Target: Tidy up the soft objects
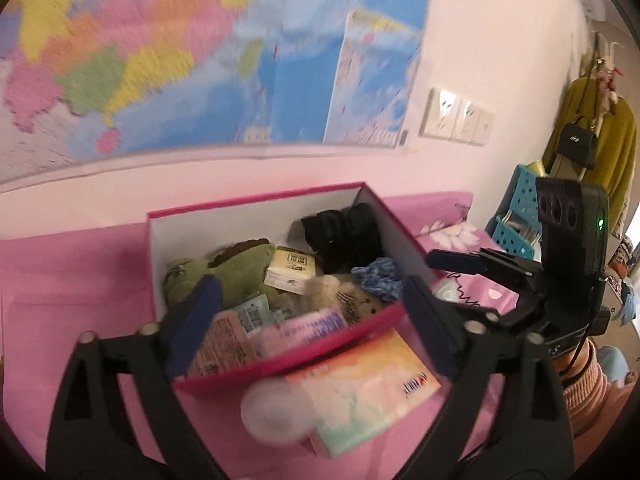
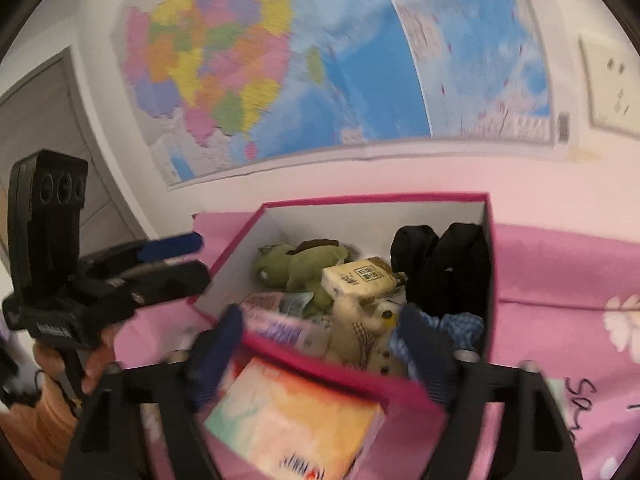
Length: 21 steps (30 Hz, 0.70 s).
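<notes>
An open magenta box (image 1: 200, 212) (image 2: 490, 248) stands on the pink bedspread. It holds a green plush frog (image 1: 224, 266) (image 2: 298, 266), a beige plush toy (image 1: 344, 294) (image 2: 362, 326), a cream tissue pack (image 1: 292, 270) (image 2: 360, 280), black fabric (image 1: 344, 232) (image 2: 444, 264), a blue knit piece (image 1: 380, 274) (image 2: 464, 326) and pink packets (image 1: 304, 326) (image 2: 276, 326). A pastel tissue pack (image 1: 360, 384) (image 2: 296, 416) lies in front of the box. My left gripper (image 1: 312, 320) is open, its fingers astride the box's near wall. My right gripper (image 2: 320, 344) is open over the same wall.
A round whitish object (image 1: 278, 408) lies beside the pastel pack. A blue perforated basket (image 1: 516, 216) stands at the far right. A map (image 1: 200, 52) hangs on the wall behind. A yellow garment and black bag (image 1: 580, 140) hang at right.
</notes>
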{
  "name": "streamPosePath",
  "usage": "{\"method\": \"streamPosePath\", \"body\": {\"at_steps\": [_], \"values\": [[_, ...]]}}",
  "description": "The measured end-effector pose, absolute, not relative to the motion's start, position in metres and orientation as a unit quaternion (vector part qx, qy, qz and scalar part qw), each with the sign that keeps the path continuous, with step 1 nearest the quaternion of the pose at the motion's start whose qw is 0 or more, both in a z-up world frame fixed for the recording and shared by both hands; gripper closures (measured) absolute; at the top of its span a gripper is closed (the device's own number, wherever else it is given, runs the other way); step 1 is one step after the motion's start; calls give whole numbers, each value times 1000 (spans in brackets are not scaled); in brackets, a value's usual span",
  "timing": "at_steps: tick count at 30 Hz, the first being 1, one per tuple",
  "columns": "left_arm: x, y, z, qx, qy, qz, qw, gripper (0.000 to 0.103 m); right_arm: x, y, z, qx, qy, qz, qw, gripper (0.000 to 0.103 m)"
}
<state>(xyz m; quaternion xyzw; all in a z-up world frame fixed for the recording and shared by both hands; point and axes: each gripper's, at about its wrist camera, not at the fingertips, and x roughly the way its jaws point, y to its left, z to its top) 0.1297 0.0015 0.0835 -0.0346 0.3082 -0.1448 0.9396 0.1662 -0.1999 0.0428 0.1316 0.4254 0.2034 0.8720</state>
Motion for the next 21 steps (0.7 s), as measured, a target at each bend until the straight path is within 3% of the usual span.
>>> {"method": "streamPosePath", "body": {"at_steps": [2,7,21], "values": [[110,1,83,-36,291,-130,947,0,146,-196,49,111,416,191,882,0],[79,-2,58,-30,314,-84,945,0,101,-184,48,65,410,156,896,0],[31,8,17,-89,348,-47,932,0,44,-178,29,86,435,139,885,0]]}}
